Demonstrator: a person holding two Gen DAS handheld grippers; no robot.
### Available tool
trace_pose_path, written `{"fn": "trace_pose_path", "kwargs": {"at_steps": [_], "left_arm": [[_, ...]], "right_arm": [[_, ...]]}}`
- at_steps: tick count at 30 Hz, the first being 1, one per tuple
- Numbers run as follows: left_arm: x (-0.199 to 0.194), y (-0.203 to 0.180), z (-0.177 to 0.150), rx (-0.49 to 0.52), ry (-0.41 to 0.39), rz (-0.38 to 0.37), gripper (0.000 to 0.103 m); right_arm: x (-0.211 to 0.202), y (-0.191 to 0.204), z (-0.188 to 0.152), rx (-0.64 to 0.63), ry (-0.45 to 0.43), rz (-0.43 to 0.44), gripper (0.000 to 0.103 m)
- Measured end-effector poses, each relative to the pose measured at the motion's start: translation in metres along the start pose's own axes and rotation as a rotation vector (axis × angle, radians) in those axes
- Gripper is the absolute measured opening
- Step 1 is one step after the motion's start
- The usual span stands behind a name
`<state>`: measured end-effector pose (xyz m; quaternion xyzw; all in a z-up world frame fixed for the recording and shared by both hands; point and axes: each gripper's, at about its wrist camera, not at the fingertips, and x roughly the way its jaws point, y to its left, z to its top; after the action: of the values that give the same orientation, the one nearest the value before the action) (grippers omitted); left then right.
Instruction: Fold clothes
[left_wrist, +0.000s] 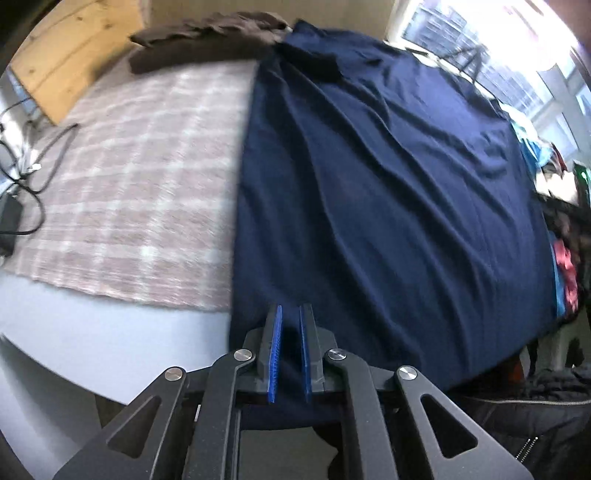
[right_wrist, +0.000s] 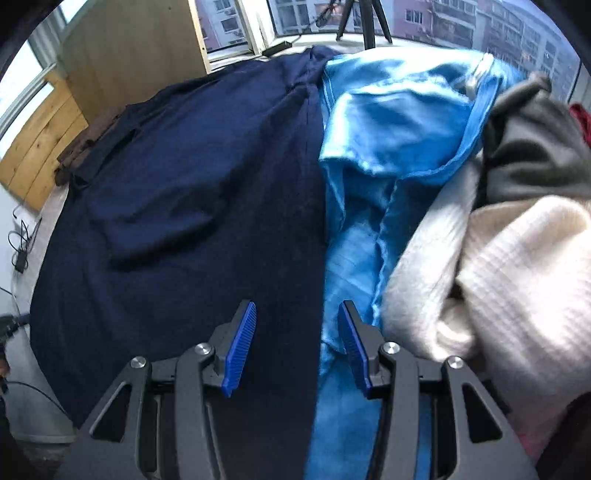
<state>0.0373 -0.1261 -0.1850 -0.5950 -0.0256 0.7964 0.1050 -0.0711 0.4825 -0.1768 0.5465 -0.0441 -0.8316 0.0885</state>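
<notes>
A navy garment (left_wrist: 388, 192) lies spread nearly flat across the tabletop (left_wrist: 92, 343), partly over a pink plaid cloth (left_wrist: 140, 192), with a brown garment (left_wrist: 207, 40) bunched at the far edge. The left hand-held gripper (left_wrist: 290, 352) sits at the navy garment's near hem, its blue pads nearly together; dark cloth appears to run between them, though blur makes the pinch uncertain. The right hand-held gripper (right_wrist: 295, 347) hovers released, jaws wide, above the navy garment's right edge where it meets a shiny blue garment (right_wrist: 388, 147). Beyond lie a cream knit (right_wrist: 498, 277) and a grey garment (right_wrist: 532, 155), heaped loosely. To fold well, grip matching corners of the hem, catching navy cloth only, and keep the edge taut. No basket or other container shows.
</notes>
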Motion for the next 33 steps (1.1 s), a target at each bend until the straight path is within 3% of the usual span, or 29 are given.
{"fn": "trace_pose_path", "kwargs": {"at_steps": [3, 4, 6, 10, 13, 17, 19, 21, 23, 29, 30, 31, 33], "left_arm": [[0.002, 0.002, -0.005, 0.016, 0.008, -0.022, 0.008], [0.002, 0.002, -0.006, 0.024, 0.009, -0.026, 0.008], [0.0, 0.0, -0.006, 0.042, 0.004, -0.031, 0.008], [-0.004, -0.002, -0.007, 0.076, -0.004, -0.042, 0.009], [-0.004, -0.001, -0.008, 0.087, -0.007, -0.053, 0.009], [-0.006, -0.001, -0.007, 0.103, -0.004, -0.052, 0.009], [-0.007, -0.002, -0.008, 0.105, -0.004, -0.048, 0.009], [-0.008, 0.002, -0.009, 0.096, -0.005, -0.052, 0.009], [-0.003, 0.002, -0.009, 0.087, -0.008, -0.053, 0.009], [-0.001, 0.0, -0.009, 0.079, -0.011, -0.049, 0.009], [-0.001, 0.0, -0.009, 0.078, -0.012, -0.05, 0.009], [-0.001, 0.001, -0.009, 0.076, -0.012, -0.052, 0.009], [-0.002, 0.002, -0.01, 0.074, -0.014, -0.055, 0.009]], "right_arm": [[0.002, 0.0, -0.003, 0.023, -0.005, -0.014, 0.042], [0.001, -0.002, -0.004, 0.031, -0.01, -0.017, 0.026], [-0.005, -0.008, -0.006, 0.048, -0.024, -0.017, 0.003], [-0.015, -0.021, -0.009, 0.082, -0.053, -0.018, 0.003], [-0.026, -0.011, -0.01, 0.022, -0.04, -0.104, 0.009], [-0.051, 0.008, 0.021, -0.037, -0.157, -0.088, 0.011], [-0.05, 0.015, 0.05, -0.069, -0.181, -0.081, 0.027], [-0.035, 0.019, 0.077, -0.112, -0.18, -0.103, 0.036], [-0.014, 0.018, 0.1, -0.137, -0.157, -0.163, 0.036], [0.043, 0.003, 0.141, -0.083, -0.04, -0.212, 0.034], [0.046, 0.002, 0.142, -0.075, -0.046, -0.198, 0.014], [0.047, 0.002, 0.143, -0.069, -0.053, -0.178, 0.004], [0.038, -0.003, 0.142, -0.06, -0.096, -0.175, 0.003]]}}
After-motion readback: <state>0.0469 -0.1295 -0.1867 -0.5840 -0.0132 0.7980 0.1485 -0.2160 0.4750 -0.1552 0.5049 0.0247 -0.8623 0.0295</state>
